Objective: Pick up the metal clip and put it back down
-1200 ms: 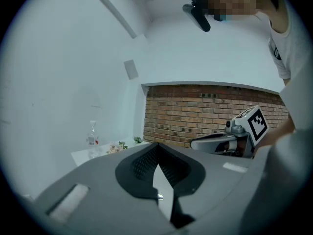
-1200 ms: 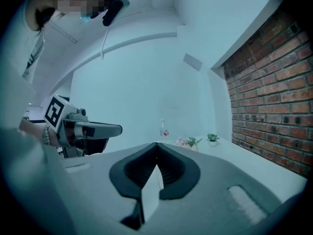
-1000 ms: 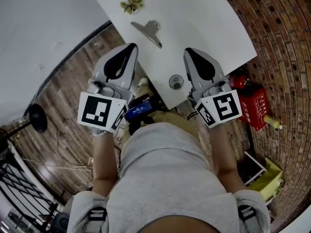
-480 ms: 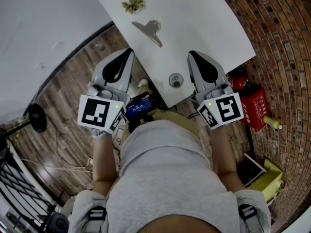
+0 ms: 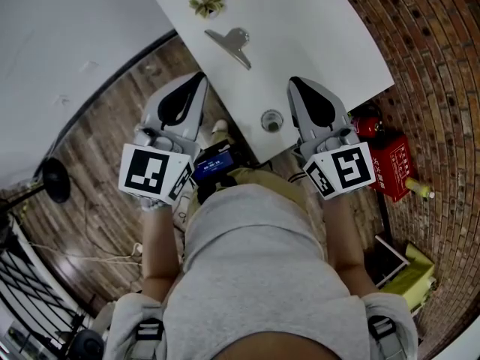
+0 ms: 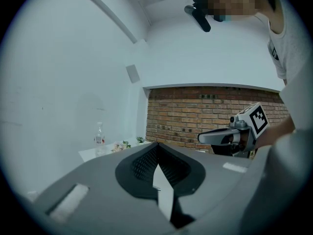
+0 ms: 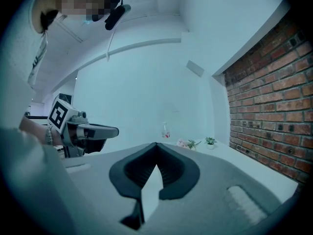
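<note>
Nothing has been moved lately: left tongs [image 5: 198, 79] and right tongs [image 5: 293, 84] are kept closed, empty; the metal clip [image 5: 229, 45] is left untouched.

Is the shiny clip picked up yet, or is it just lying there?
Nothing looks done yet: the metal clip lies flat on the white table, and neither gripper touches it. In hand: nothing. The left gripper is shut and empty. The right gripper is empty too, its fingers just starting to open. Both are well short of the clip. Left to do: reach it, grip it, lift it, set it back down.
</note>
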Demonstrator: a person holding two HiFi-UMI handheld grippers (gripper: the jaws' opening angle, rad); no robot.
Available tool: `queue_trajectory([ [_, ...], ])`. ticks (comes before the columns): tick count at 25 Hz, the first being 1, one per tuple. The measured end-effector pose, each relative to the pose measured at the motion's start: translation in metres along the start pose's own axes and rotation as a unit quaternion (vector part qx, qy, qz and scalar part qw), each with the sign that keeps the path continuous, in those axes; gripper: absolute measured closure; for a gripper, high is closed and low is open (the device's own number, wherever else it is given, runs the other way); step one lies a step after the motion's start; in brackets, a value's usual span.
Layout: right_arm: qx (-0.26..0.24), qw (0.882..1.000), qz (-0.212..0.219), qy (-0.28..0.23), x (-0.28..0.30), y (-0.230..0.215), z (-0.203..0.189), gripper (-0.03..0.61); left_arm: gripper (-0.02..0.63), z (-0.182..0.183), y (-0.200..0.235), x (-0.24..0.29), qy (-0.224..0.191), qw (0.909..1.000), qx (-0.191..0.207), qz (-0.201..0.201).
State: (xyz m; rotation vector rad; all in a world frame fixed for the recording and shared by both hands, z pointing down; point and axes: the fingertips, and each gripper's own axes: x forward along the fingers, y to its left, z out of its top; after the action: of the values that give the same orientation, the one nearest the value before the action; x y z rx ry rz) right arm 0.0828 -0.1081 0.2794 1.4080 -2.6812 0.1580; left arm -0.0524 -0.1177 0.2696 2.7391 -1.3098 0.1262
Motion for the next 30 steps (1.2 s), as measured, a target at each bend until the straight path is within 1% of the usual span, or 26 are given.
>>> queue_trajectory([
  [11, -0.010, 1.000, 0.013, 0.002, 0.000, 0.011, 0.001, 0.580, 0.601, -0.001, -0.003, -0.003, -0.001, 1.0000, -0.001, -0.002],
  [30, -0.006, 1.000, 0.011, 0.008, -0.009, 0.011, -0.004, 0.580, 0.601, -0.006, -0.014, -0.003, 0.007, 1.0000, -0.002, -0.004],
])
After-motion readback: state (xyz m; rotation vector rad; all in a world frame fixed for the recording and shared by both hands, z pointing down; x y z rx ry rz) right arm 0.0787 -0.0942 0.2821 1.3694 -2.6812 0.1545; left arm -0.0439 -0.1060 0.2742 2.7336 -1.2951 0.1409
